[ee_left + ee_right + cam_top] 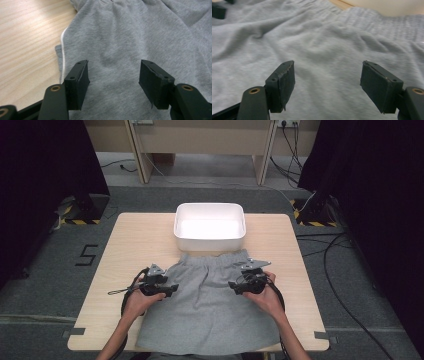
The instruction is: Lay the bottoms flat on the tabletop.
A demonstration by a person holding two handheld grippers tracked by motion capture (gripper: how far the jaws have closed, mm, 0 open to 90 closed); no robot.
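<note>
A grey skirt [210, 305] lies spread flat on the wooden table [115, 250], its gathered elastic waistband touching the near wall of a white rectangular tub [210, 226] and its hem hanging over the table edge nearest the person.

The left gripper [170, 289] is over the skirt's left side seam, about midway between waistband and hem. Its jaws stand wide apart with nothing between them. In the left gripper view [113, 77] the fabric lies just under the pads, and a thin white trim line [62, 47] runs along the skirt's edge beside bare table.

The right gripper [236, 286] is over the skirt's right half, level with the left one. Its jaws are likewise spread and hold nothing. In the right gripper view [327, 82] wrinkled grey cloth lies beneath them.

Whether either gripper touches the fabric cannot be told.
</note>
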